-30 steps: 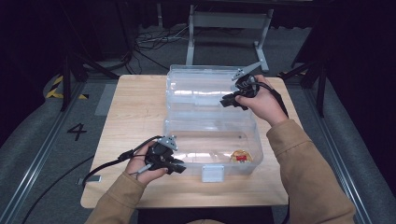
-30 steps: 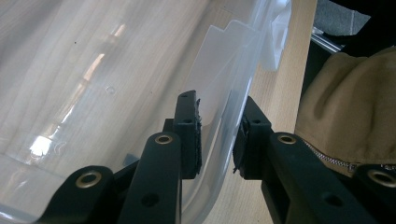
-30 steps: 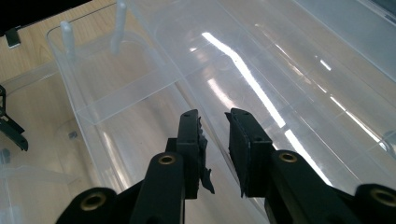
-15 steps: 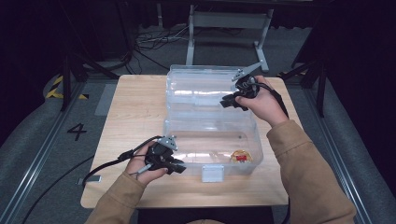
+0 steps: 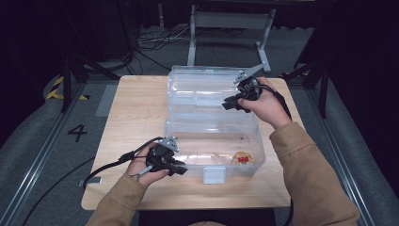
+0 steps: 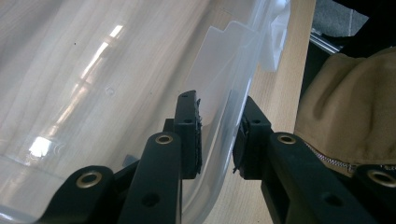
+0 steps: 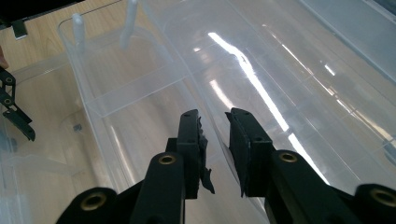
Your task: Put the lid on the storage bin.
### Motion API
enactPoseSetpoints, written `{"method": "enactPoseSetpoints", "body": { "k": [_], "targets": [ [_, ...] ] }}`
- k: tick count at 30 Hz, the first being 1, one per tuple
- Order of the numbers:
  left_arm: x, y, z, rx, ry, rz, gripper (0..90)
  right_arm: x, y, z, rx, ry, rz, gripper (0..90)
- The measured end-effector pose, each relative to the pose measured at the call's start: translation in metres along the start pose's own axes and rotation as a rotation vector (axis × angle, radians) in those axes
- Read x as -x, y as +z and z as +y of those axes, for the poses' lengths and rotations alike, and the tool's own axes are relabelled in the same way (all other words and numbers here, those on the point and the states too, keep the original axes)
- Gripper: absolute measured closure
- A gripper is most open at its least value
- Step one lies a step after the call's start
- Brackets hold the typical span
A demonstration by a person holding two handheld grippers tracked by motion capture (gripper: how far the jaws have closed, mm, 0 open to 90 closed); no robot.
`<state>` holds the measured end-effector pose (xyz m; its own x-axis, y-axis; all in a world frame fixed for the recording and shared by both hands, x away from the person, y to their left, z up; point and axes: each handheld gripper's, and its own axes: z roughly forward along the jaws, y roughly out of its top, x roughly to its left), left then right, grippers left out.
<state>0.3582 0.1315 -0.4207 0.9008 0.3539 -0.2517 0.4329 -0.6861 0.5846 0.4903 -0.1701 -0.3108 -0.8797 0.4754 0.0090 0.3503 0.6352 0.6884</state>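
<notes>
The left tongs (image 5: 181, 168) are clamping the clear box (image 5: 211, 141) at its front wall, the right tongs (image 5: 229, 102) its open lid (image 5: 202, 89). Thin slick plastic is risking a slip, dropping the lid

We can read just one sign, a dark numeral "4" (image 5: 77, 132) marked on the grey floor (image 5: 42, 141) left of the wooden table (image 5: 136, 108), and we find no other legible text anywhere.
</notes>
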Motion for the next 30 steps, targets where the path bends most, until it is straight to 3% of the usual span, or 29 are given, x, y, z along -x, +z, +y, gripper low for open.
{"method": "enactPoseSetpoints", "body": {
  "k": [30],
  "targets": [
    [0.0,0.0,0.0,0.003,-0.001,-0.001,74.6,-0.02,-0.013,-0.004,-0.003,-0.067,-0.001,74.5]
  ]
}}
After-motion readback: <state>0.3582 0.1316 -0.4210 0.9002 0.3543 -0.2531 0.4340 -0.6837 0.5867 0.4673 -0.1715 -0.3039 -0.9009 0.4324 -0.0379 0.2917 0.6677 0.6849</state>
